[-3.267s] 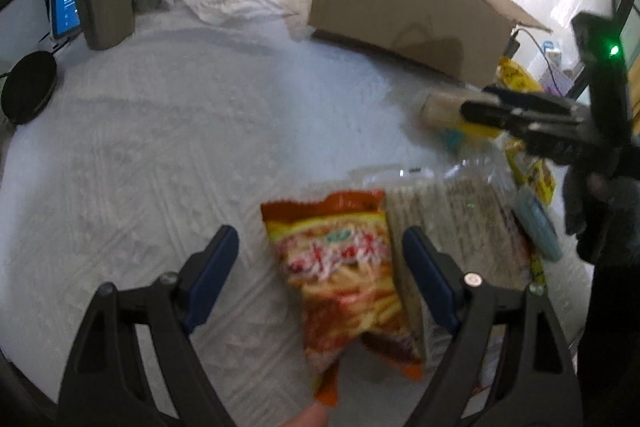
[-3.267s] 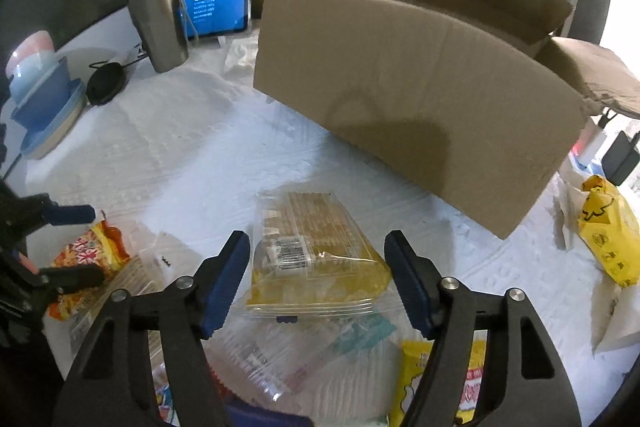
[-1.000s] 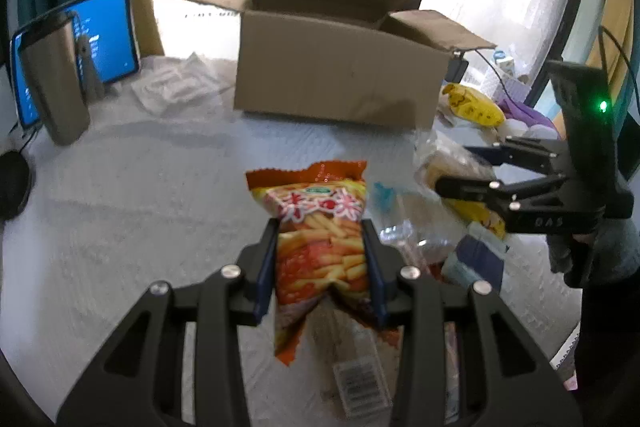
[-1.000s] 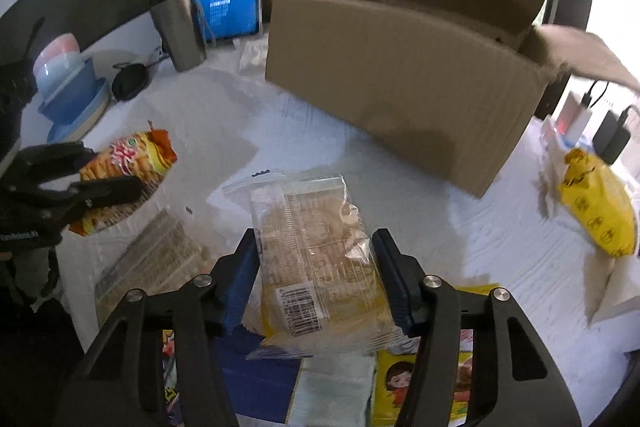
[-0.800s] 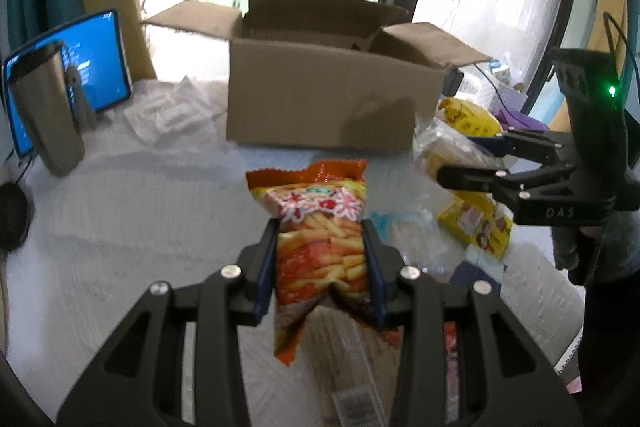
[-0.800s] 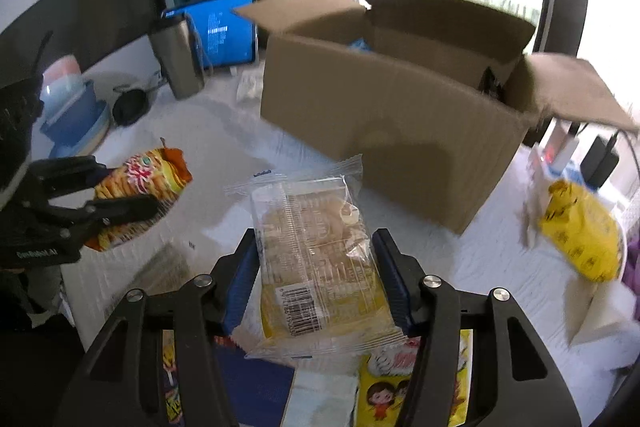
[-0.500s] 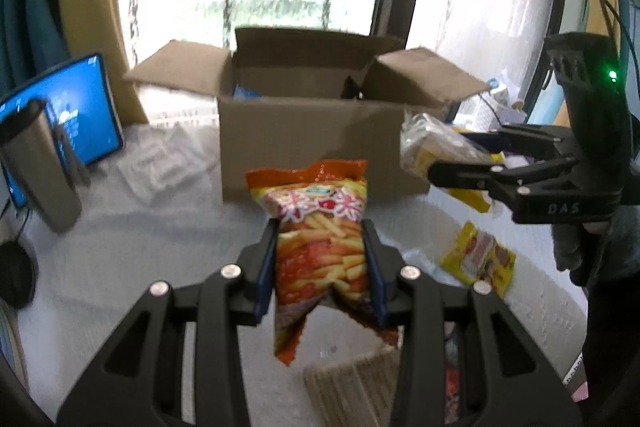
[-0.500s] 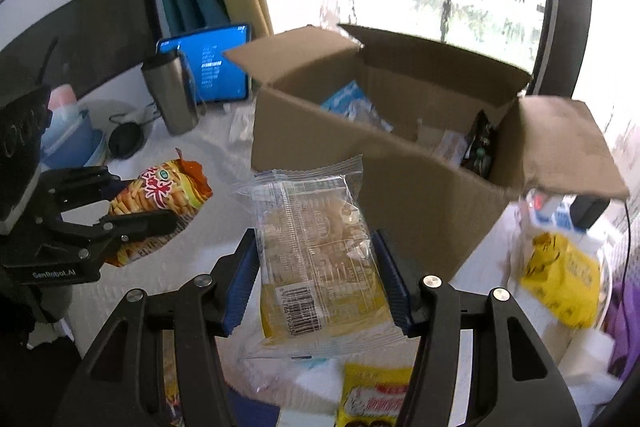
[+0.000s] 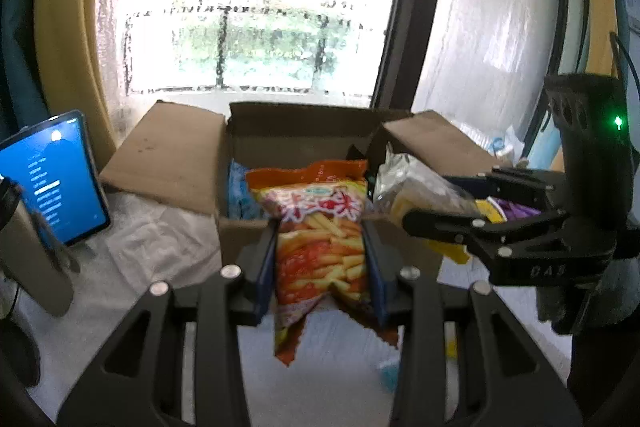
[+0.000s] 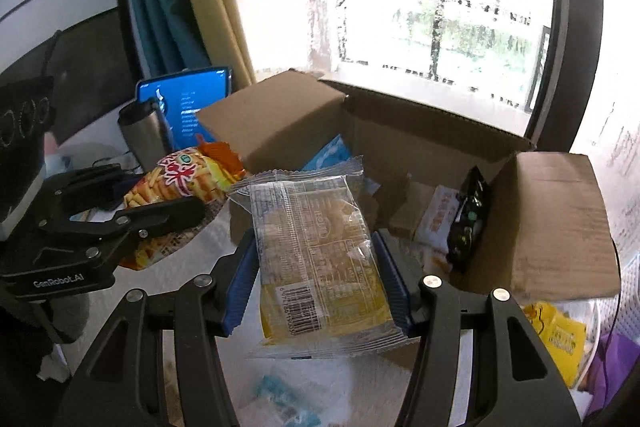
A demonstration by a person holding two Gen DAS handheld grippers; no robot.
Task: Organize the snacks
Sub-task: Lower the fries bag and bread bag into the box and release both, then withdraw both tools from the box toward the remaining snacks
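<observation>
Behind the white table [image 9: 168, 239] stood a bright window [image 9: 256, 23] with a yellow curtain [image 9: 68, 27]. At the far left we saw a blue tablet [image 9: 52, 183] and, before it, a steel mug [image 9: 32, 259]. Next came the open cardboard box [image 10: 560, 227], and we could see a blue pack [image 10: 332, 153], a white pack [image 10: 436, 219] and a black pack [image 10: 470, 215] inside it. We held our left gripper [image 9: 320, 263] in front of the box, its jaws pressed on an orange bag of fries snack [image 9: 320, 243], which hung in the air just before the box's near wall. To the right, our right gripper [image 10: 318, 283] pinched a clear packet of yellow cake [image 10: 320, 259], lifted over the box's near edge. At the far right a yellow pack [image 10: 560, 339] lay on the table.
</observation>
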